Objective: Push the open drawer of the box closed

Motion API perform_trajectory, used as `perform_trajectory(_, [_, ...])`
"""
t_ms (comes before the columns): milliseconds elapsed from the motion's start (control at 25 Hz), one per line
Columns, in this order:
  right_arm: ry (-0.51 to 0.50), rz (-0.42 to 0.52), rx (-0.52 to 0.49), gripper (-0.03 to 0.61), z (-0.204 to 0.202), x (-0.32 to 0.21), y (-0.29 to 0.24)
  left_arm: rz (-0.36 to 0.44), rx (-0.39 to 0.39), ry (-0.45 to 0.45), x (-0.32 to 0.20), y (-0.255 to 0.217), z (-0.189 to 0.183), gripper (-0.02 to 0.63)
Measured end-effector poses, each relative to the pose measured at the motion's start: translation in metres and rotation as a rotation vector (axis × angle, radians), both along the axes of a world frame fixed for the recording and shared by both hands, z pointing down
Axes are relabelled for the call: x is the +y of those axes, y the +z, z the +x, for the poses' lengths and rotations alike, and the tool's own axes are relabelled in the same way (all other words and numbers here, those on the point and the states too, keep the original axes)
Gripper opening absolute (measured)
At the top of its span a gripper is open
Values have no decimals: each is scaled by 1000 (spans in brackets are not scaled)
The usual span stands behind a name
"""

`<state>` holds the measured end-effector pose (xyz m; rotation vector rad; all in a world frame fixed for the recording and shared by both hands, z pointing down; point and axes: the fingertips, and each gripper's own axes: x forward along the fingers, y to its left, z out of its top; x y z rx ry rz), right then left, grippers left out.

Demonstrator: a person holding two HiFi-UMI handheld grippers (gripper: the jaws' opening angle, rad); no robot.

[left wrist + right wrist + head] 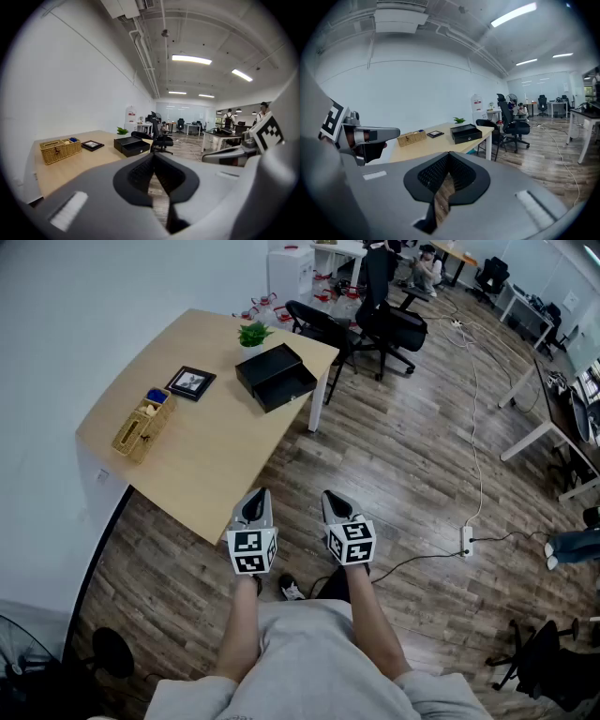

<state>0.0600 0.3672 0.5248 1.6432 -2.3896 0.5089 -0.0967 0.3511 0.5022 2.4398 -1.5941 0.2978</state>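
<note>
The black box (pixel 269 369) stands near the far corner of the light wooden table (pixel 211 460), its drawer (pixel 286 390) pulled out toward the table's right edge. The box also shows in the left gripper view (pixel 132 145) and in the right gripper view (pixel 465 133), far ahead of the jaws. My left gripper (pixel 255 496) (pixel 153 157) and right gripper (pixel 334 495) (pixel 449 154) hang side by side over the floor just off the table's near corner, well short of the box. Both are shut with nothing between the jaws.
On the table are a wicker basket (pixel 142 427), a framed picture (pixel 191 382) and a small potted plant (pixel 253 334). Black office chairs (pixel 323 326) stand beyond the table's far end. A power strip (pixel 466 540) and its cable lie on the wooden floor at right.
</note>
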Motion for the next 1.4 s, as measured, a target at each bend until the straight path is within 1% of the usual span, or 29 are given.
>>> perform_trajectory(160, [-13, 14, 8, 2, -5, -4, -5, 15, 6, -4, -9, -4, -6, 54])
perform_trajectory(240, [3, 13, 4, 2, -4, -7, -5, 19, 13, -6, -13, -4, -7, 54])
perform_trajectory(360, [41, -14, -48, 2, 3, -9, -2, 5, 14, -15, -19, -1, -7, 54])
perform_trajectory(520, [11, -1, -76, 2, 4, -21, -6, -14, 18, -16, -36, 3, -2, 54])
perform_trajectory(600, [7, 12, -87, 2, 3, -30, -8, -2, -10, -9, -46, -1, 0, 54])
perform_trajectory(720, [-1, 38, -97, 0, 0, -54, -17, 31, -82, -3, -65, -14, 0, 52])
perform_trajectory(800, [-8, 55, -110, 0, -5, -71, -23, 45, -95, -3, -78, -23, -1, 52])
perform_trajectory(960, [-26, 73, -121, 0, -8, -101, -32, 45, -88, -3, -99, -28, 0, 52])
perform_trajectory(1120, [-31, 72, -136, -2, 0, -132, -32, 34, -92, -2, -122, -23, 6, 52])
perform_trajectory(1280, [-58, 54, -147, -2, 8, -167, -26, 29, -62, -27, -153, -21, 7, 52])
perform_trajectory(1400, [-111, 24, -198, 0, 8, -194, -20, 14, -27, -62, -179, -18, 4, 52])
